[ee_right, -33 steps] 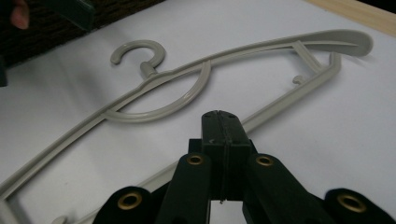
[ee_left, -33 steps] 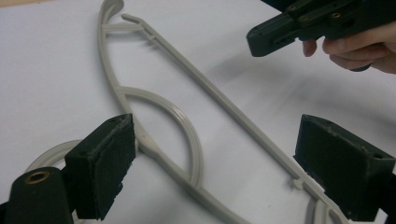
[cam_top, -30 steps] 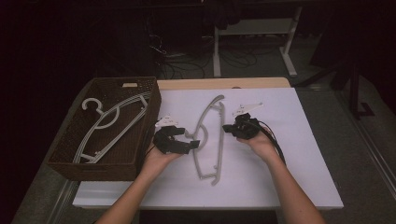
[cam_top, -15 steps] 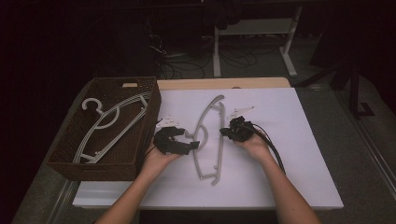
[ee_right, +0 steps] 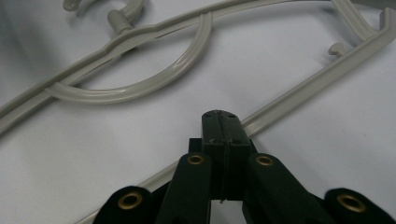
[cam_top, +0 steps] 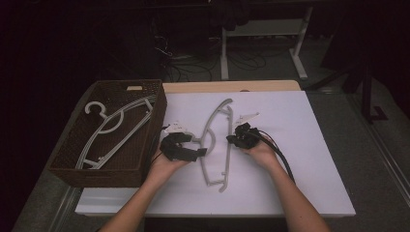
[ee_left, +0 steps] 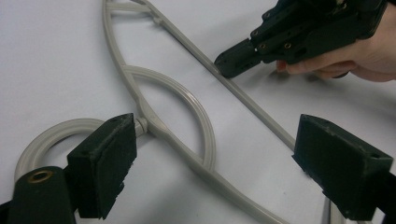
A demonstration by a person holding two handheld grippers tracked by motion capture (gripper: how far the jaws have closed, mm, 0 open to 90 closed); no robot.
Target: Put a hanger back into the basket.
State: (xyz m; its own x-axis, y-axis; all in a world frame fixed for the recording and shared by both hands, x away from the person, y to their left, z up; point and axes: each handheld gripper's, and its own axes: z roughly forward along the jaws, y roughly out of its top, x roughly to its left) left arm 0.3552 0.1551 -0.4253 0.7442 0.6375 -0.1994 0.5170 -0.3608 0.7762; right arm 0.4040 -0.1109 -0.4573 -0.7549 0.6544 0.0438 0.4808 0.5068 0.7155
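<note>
On the white desk [cam_top: 300,145], just right of the woven basket [cam_top: 67,159], a grey plastic hanger [cam_top: 212,130] lies flat, its hook end pointing toward the basket. Left claw [cam_top: 200,152] hovers at the hook neck with its jaws well apart, one pad beside the neck [ee_left: 142,123] and the other past the straight bar [ee_left: 252,100]; nothing is pinched. Right claw [cam_top: 232,140] has its jaws pressed together, tip resting on or just above the straight bar on the hanger's far side from the basket; in the right gripper view the closed tip [ee_right: 220,122] sits over the bar [ee_right: 299,95], not around it. Judgement: the step in hand is securing the hanger for a lift toward the basket, where other hangers [cam_top: 113,128] already lie. To do it well, the left claw should lower until both pads straddle the neck, then close squarely, so the hanger does not swing; the right tip can pin the bar meanwhile. Hard to tell: whether the right tip truly touches the bar; the count of hangers in the basket; the hanger's lower end is cut off in both gripper views.
</note>
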